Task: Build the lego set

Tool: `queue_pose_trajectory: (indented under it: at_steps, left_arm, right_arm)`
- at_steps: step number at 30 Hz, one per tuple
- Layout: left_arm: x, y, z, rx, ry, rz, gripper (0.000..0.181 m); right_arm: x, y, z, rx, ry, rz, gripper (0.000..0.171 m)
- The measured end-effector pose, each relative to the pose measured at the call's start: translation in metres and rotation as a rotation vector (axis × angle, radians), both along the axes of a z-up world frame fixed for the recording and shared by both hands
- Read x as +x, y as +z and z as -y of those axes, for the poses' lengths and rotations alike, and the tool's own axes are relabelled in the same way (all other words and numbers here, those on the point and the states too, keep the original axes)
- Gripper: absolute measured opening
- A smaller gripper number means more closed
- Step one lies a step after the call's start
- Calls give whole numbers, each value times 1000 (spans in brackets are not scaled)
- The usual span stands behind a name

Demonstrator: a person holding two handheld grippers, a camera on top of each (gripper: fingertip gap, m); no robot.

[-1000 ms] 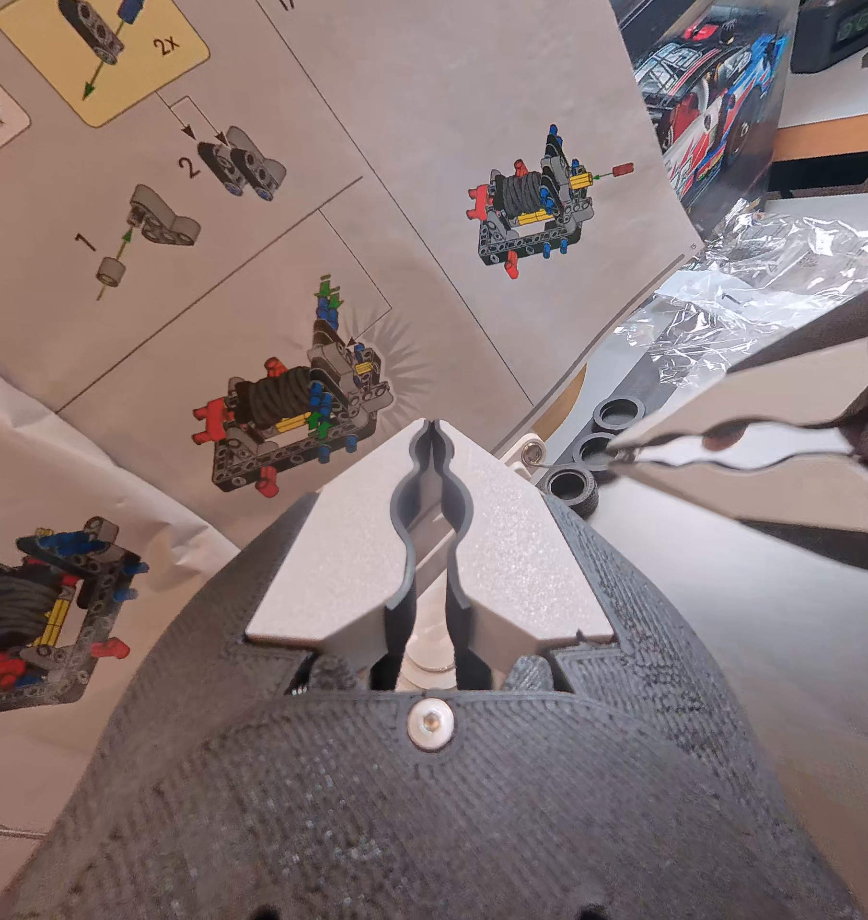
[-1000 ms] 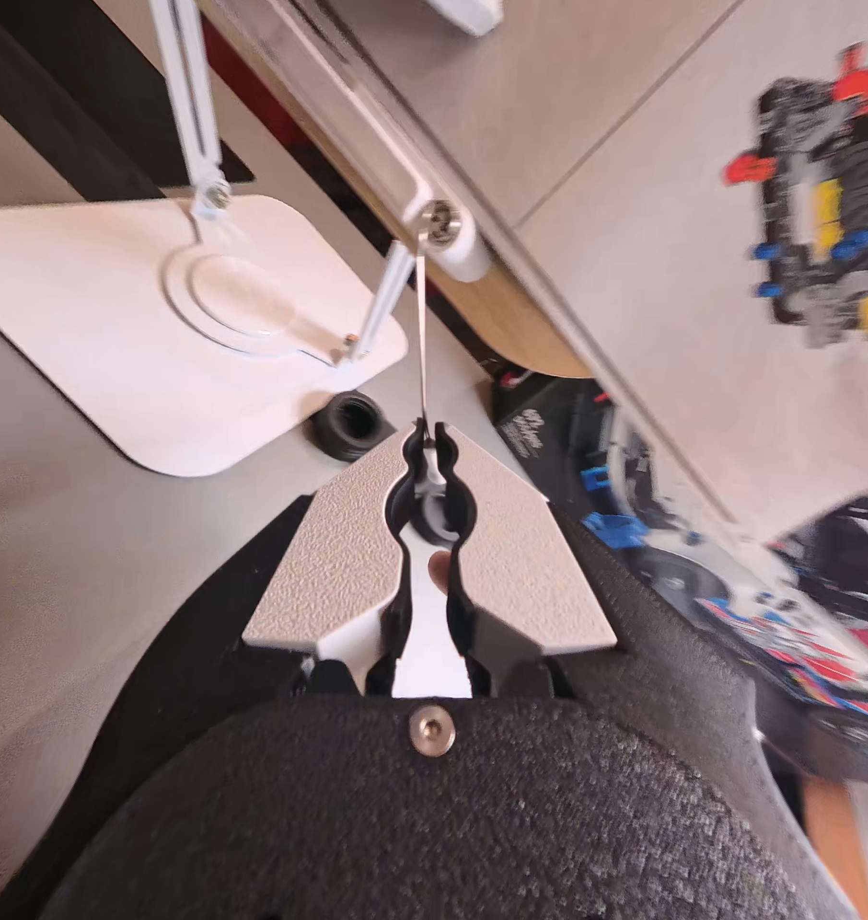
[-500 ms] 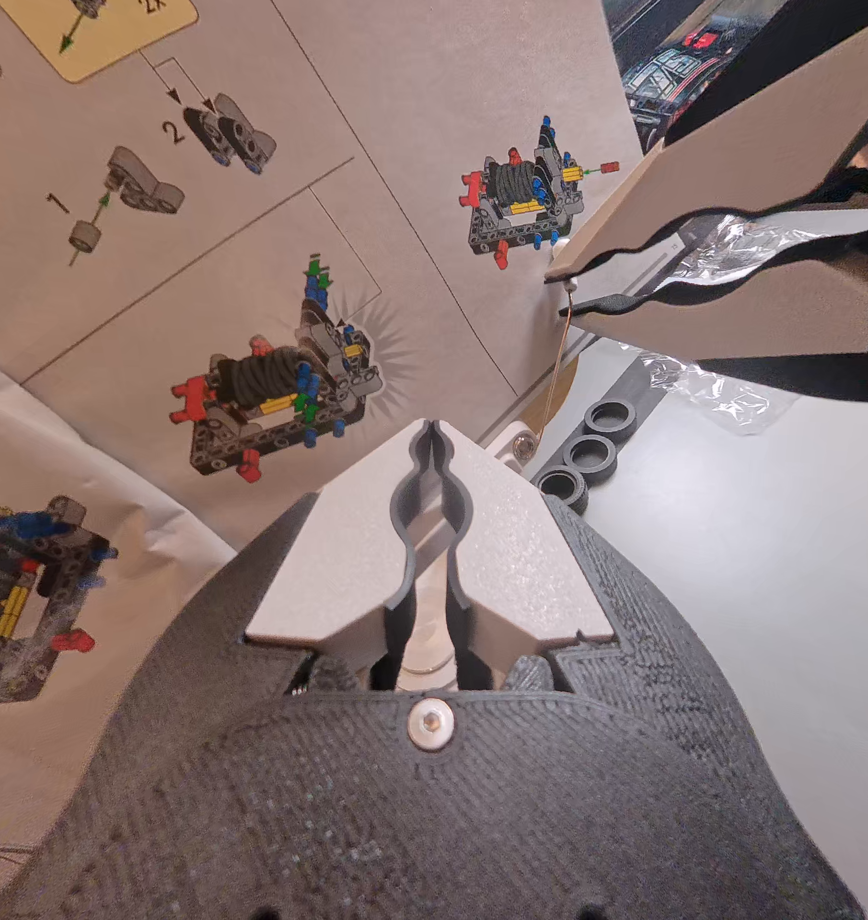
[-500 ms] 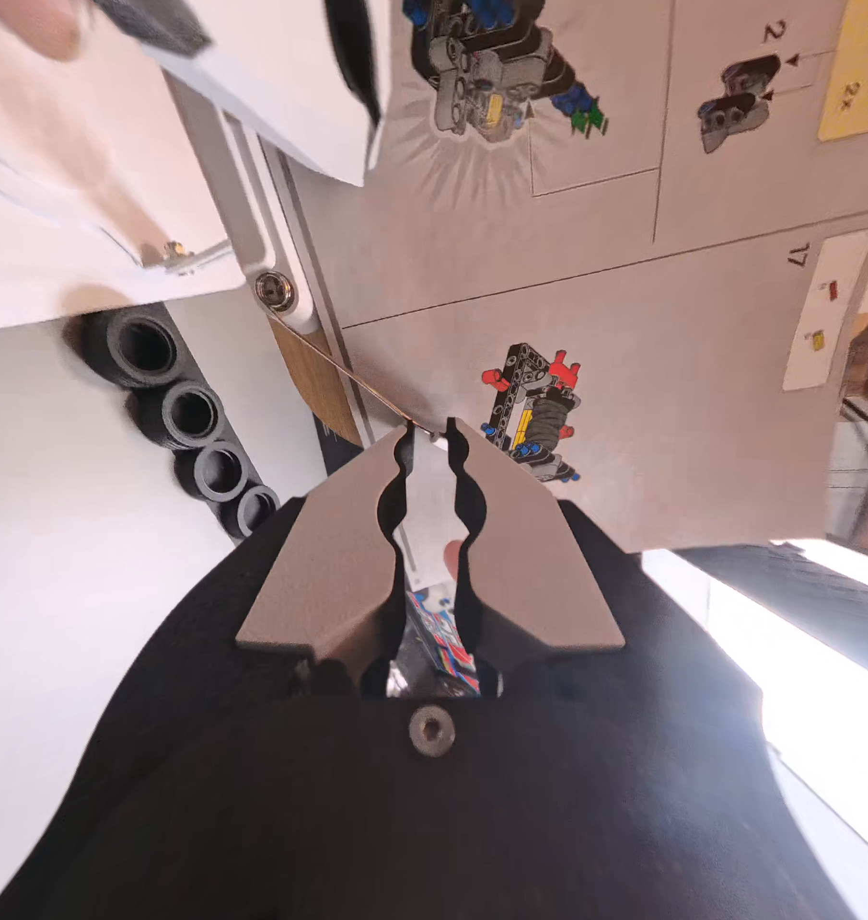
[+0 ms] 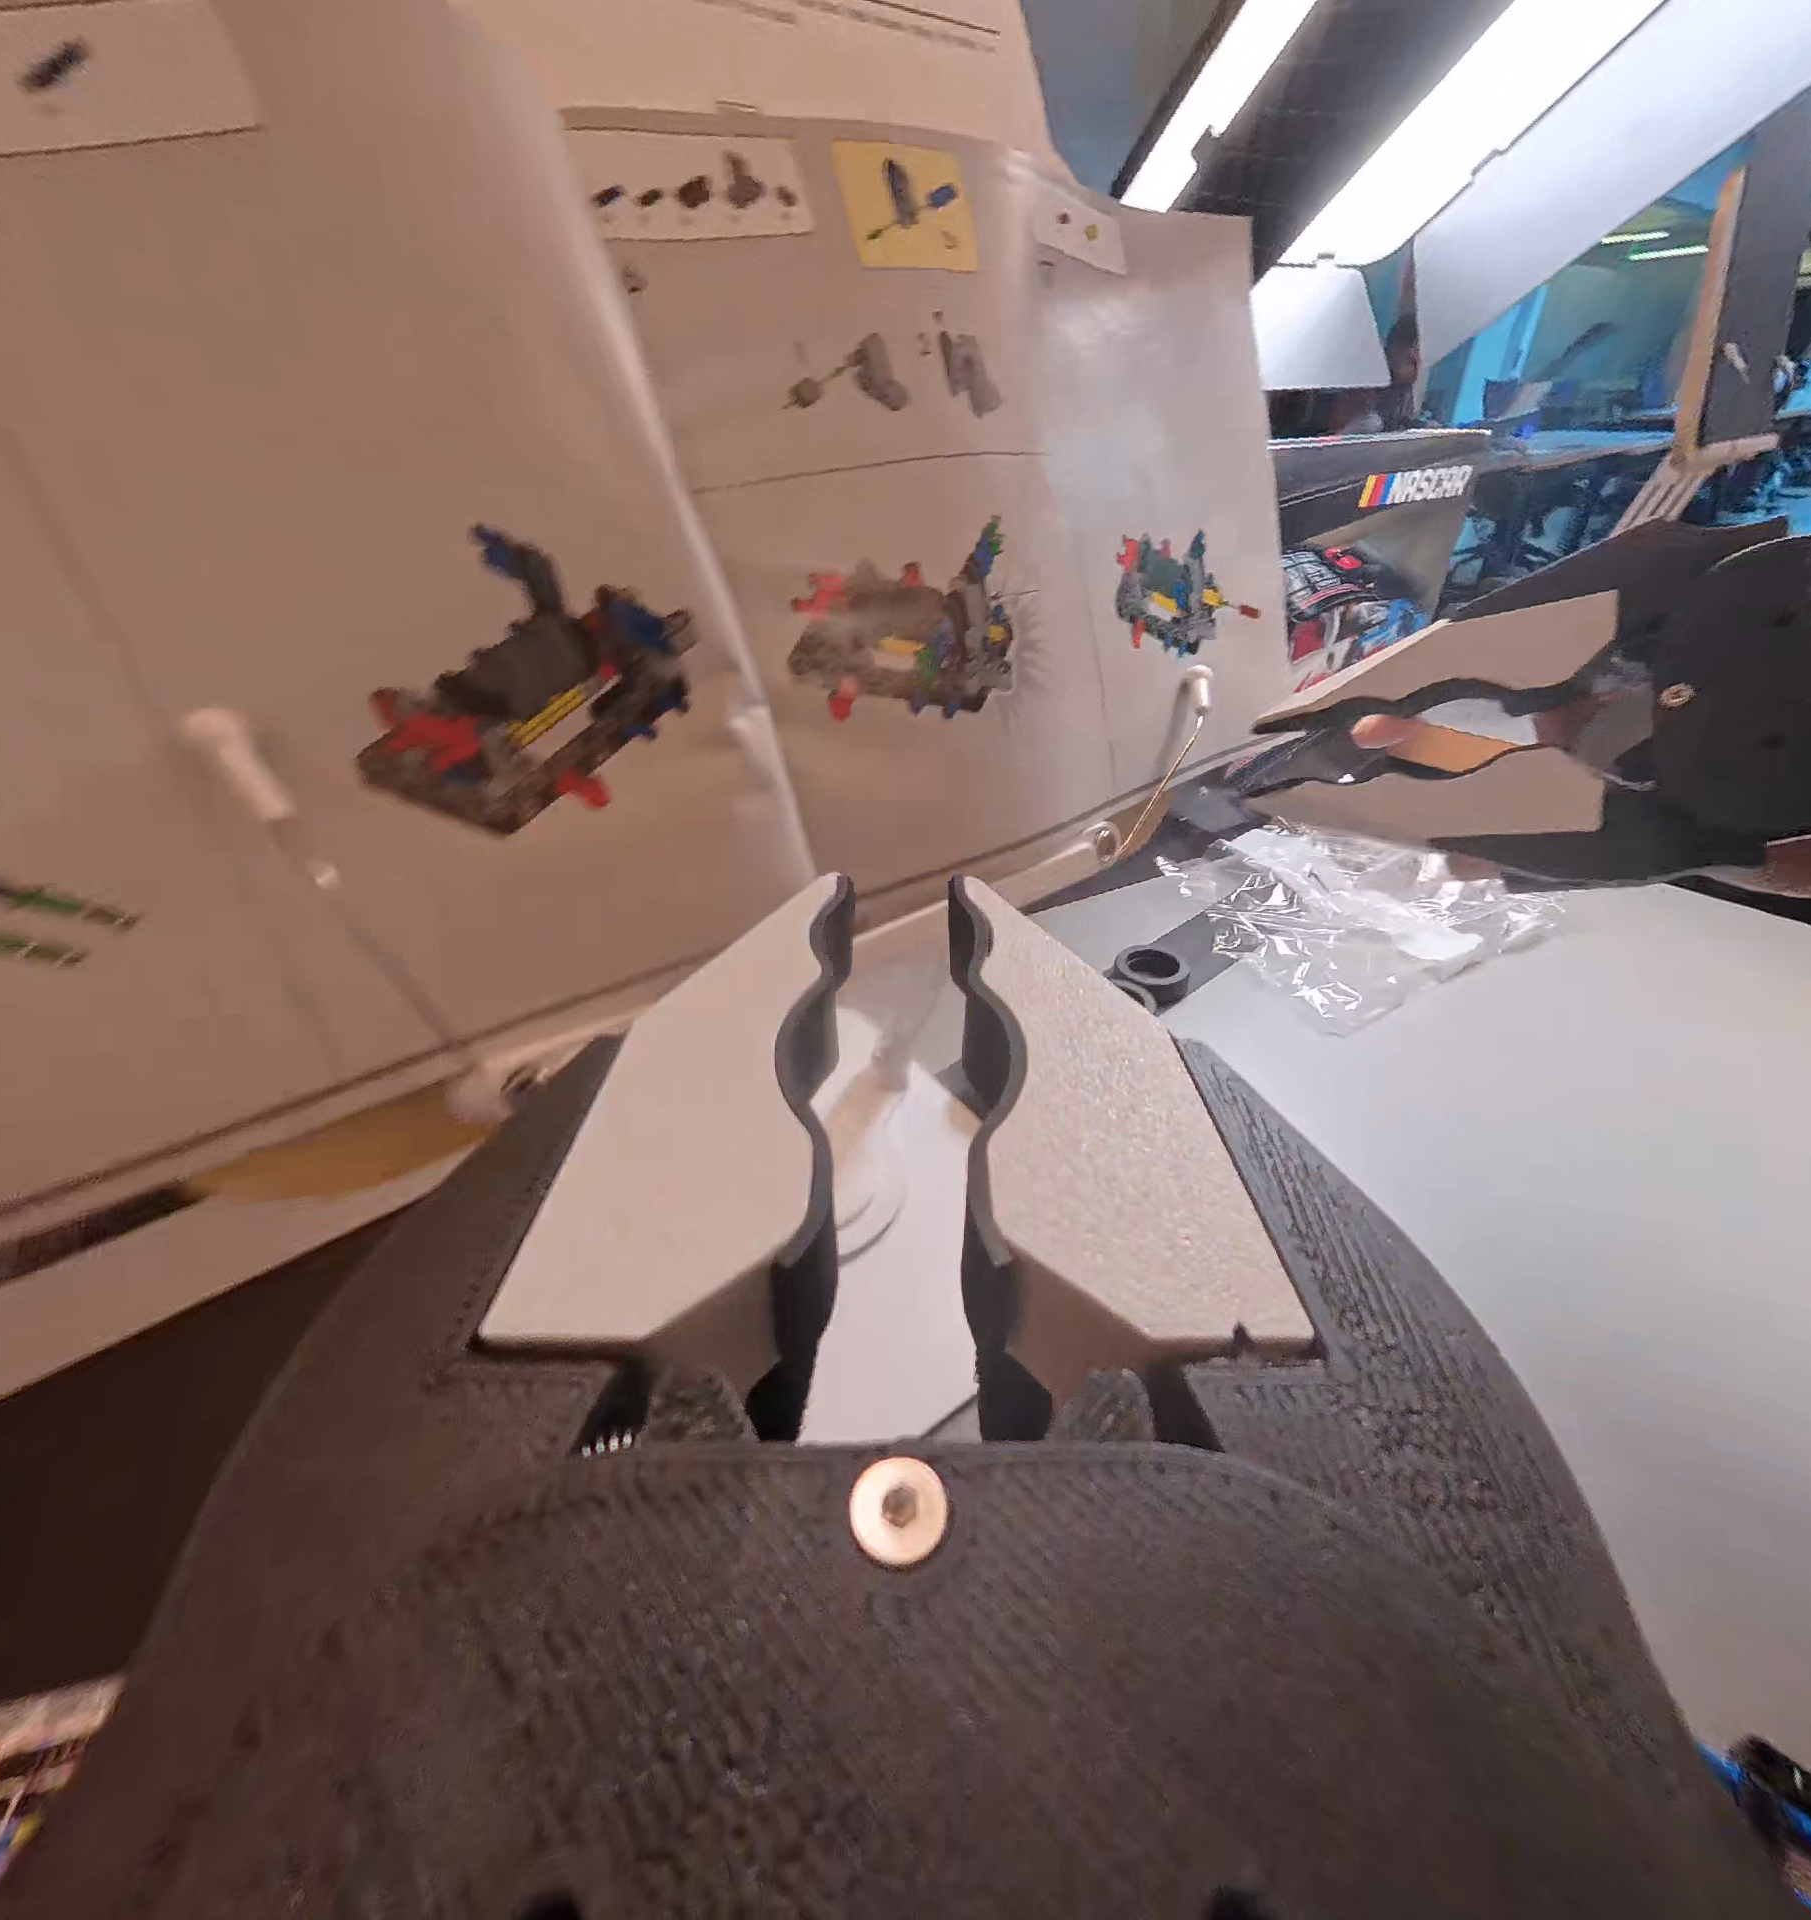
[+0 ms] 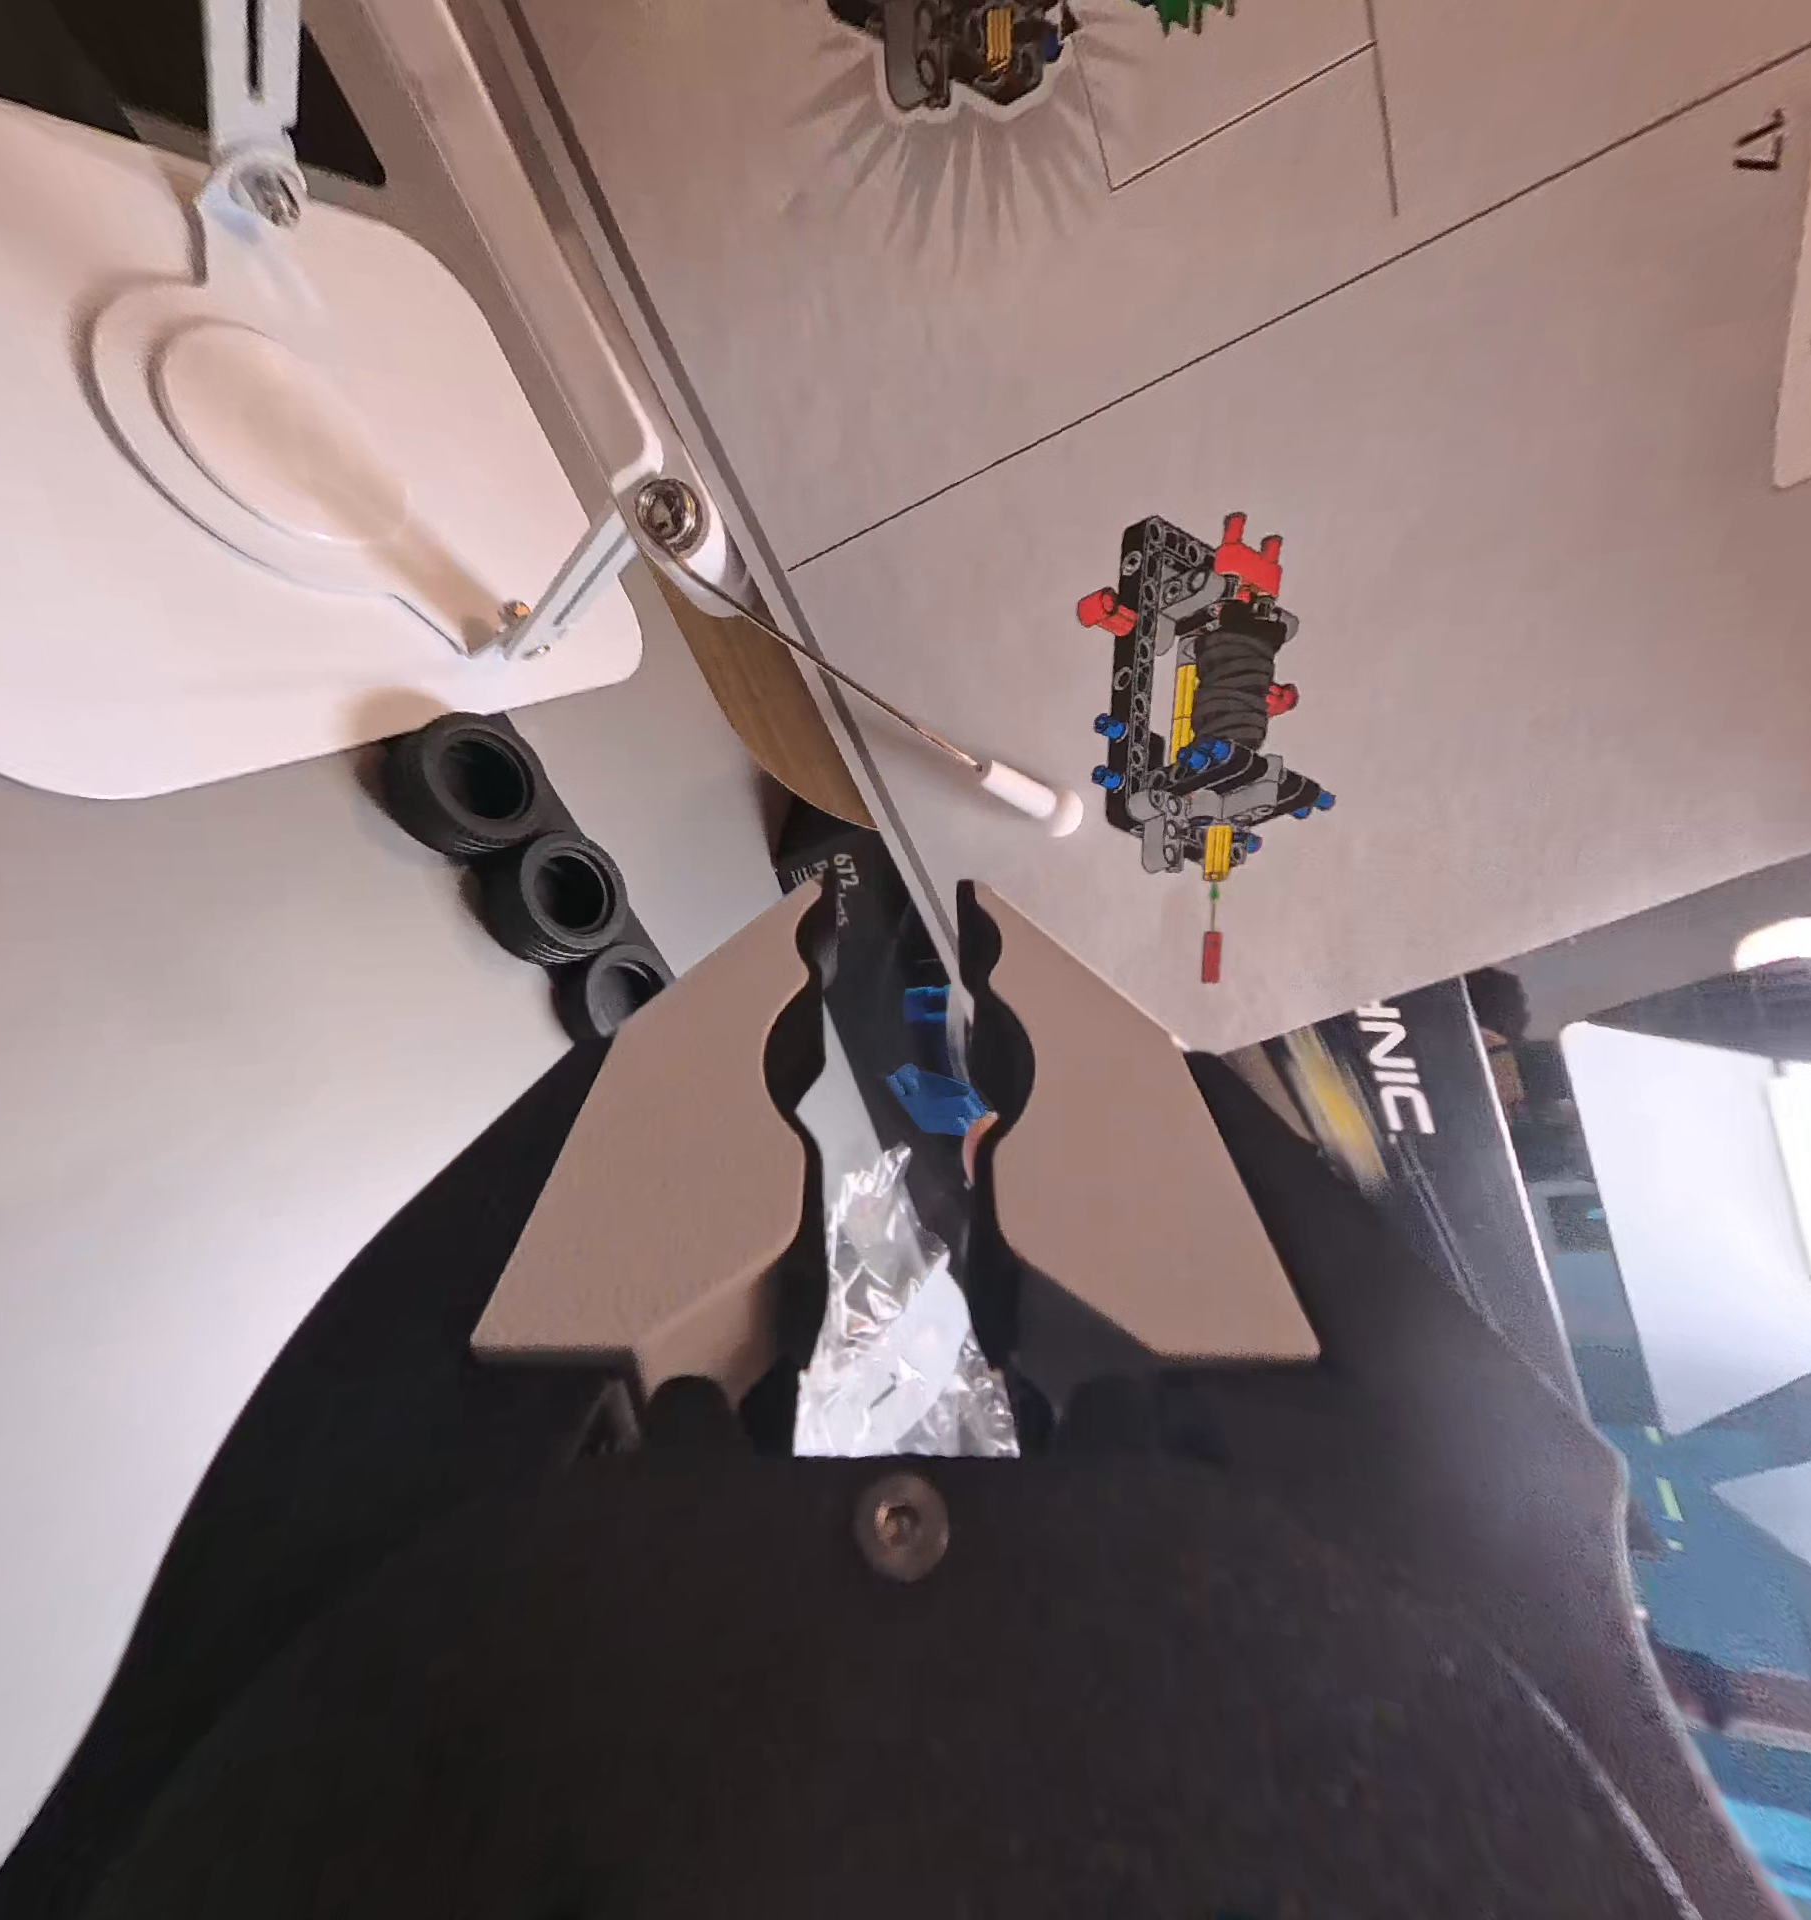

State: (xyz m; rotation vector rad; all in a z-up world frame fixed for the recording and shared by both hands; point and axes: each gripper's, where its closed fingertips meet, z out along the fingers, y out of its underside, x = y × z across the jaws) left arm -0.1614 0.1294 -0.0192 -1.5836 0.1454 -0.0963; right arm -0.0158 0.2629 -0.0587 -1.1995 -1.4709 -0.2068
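Both my left gripper (image 5: 896,914) and right gripper (image 6: 893,914) hang empty, jaws parted. Instruction booklet (image 6: 1244,343) stands at twelve; tyres (image 6: 566,885) at ten. I judge a careless swing could topple the stand.

Black tyres (image 6: 485,774) beside a white stand base (image 6: 153,540) (grey instruction pages (image 6: 1296,364) above).

- The left wrist view looked low across the worktop (image 5: 1503,1143), close to the propped instruction booklet (image 5: 880,436).
- The right wrist view faced the booklet (image 6: 1296,364) closely.
- Both shared its pages, holder clip (image 5: 1187,717) (image 6: 1026,795) and black tyres (image 5: 1150,966) (image 6: 568,888).
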Motion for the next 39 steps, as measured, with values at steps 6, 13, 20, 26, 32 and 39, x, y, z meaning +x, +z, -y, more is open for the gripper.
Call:
queue_pose_trajectory:
  at_steps: [6, 13, 20, 26, 32, 39]
  left_arm:
    - [-41, -19, 48, 2, 111, 24, 21]
    - [-85, -53, 56, -39, 181, 199, 21]
    - [-97, -46, 61, 6, 204, 194, 22]
    - [-105, -48, 61, 10, 230, 171, 22]
    - [-109, -44, 63, 21, 248, 137, 21]
    - [-108, -42, 64, 36, 255, 121, 21]
  right_arm:
    - [25, -2, 19, -189, -40, -280, 32]
    - [25, -23, -21, -251, -172, -394, 36]
    - [0, -23, -44, -194, -182, -332, 34]
    - [-9, -24, -53, -193, -184, -318, 32]
    - [4, -16, -22, -228, -273, -345, 26]
    - [-55, -25, 32, -146, -69, -252, 31]
